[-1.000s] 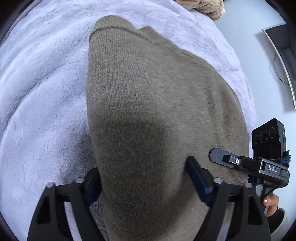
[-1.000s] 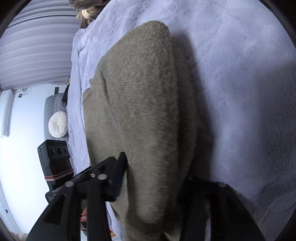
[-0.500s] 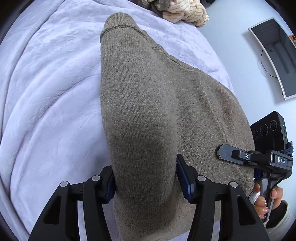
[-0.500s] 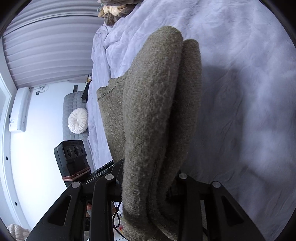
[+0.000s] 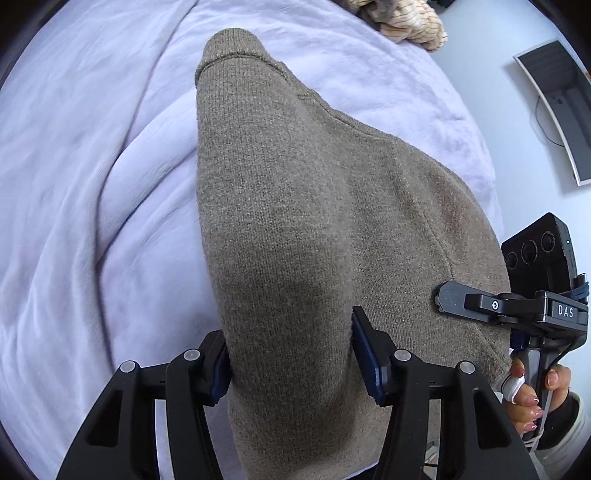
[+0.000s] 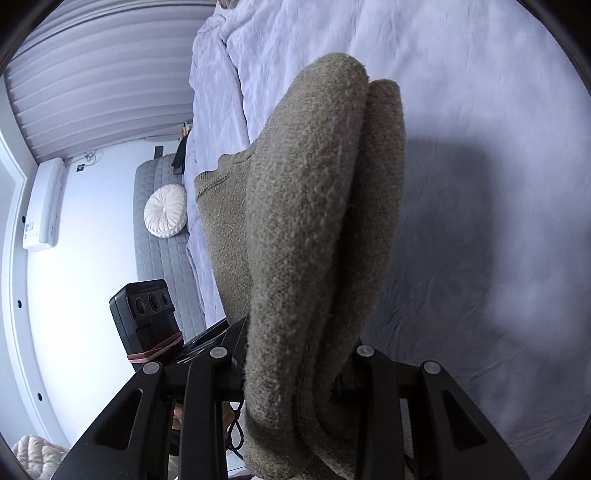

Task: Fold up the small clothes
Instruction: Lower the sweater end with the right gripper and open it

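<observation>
An olive-brown knitted sweater (image 5: 295, 221) hangs folded between both grippers, lifted above a pale lilac bedspread (image 5: 92, 184). My left gripper (image 5: 291, 354) is shut on one bunched end of it. My right gripper (image 6: 299, 365) is shut on the other end, where the sweater (image 6: 306, 221) shows as two thick doubled layers. The right gripper also shows in the left wrist view (image 5: 480, 302) at the right, beside the sweater. The left gripper's body shows in the right wrist view (image 6: 147, 317) at the lower left.
A beige striped garment (image 5: 406, 22) lies at the bed's far edge. A dark monitor (image 5: 557, 107) stands by the white wall. A grey quilted couch (image 6: 162, 236) with a round white cushion (image 6: 165, 210) stands beyond the bed. An air-conditioner unit (image 6: 40, 210) hangs on the wall.
Both grippers have closed on the sweater's ends and lifted it off the bedspread. It has bunched narrower and now hangs higher, with more of the bed visible beneath.
</observation>
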{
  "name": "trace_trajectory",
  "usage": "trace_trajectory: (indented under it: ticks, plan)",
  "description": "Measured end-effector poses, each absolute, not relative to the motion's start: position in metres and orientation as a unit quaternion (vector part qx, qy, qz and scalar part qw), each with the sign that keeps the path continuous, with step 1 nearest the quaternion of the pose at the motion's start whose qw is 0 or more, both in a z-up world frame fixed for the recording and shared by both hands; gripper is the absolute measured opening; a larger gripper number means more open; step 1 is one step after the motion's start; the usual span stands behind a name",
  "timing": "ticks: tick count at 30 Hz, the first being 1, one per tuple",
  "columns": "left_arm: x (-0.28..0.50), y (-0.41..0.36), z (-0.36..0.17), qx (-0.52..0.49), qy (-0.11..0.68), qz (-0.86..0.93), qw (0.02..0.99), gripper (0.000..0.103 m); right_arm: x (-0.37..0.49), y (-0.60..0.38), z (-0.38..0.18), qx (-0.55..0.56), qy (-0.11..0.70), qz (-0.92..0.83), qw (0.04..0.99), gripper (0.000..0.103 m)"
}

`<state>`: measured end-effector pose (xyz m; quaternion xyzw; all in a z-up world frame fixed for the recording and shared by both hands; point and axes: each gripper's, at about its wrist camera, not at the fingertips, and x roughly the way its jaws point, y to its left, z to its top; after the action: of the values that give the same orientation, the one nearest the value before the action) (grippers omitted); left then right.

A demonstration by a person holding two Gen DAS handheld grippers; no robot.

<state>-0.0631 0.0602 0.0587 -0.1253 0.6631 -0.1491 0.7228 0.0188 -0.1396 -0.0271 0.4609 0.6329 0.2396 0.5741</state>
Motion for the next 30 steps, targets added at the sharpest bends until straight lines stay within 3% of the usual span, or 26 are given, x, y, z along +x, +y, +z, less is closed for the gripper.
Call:
trace_trajectory:
  ticks: [5, 13, 19, 26, 30]
  plan:
    - [-0.078, 0.087, 0.032, -0.122, 0.68, -0.119, 0.713, 0.057, 0.02, -0.107, -0.048, 0.411, 0.669, 0.224, 0.577, 0.034]
    - [-0.077, 0.122, 0.042, -0.131, 0.652, -0.082, 0.743, 0.058, 0.027, -0.123, -0.042, 0.324, 0.696, 0.123, 0.629, 0.041]
    - [-0.076, 0.123, 0.047, -0.102, 0.648, -0.047, 0.753, 0.057, 0.021, -0.143, -0.03, 0.261, 0.695, 0.043, 0.668, 0.032]
    - [-0.104, 0.13, 0.072, -0.116, 0.629, -0.096, 0.763, 0.057, 0.003, -0.111, 0.012, 0.227, 0.669, 0.093, 0.701, 0.023]
    - [-0.101, 0.091, 0.057, -0.097, 0.649, -0.112, 0.746, 0.057, -0.027, -0.091, 0.013, 0.182, 0.691, 0.118, 0.689, 0.022]
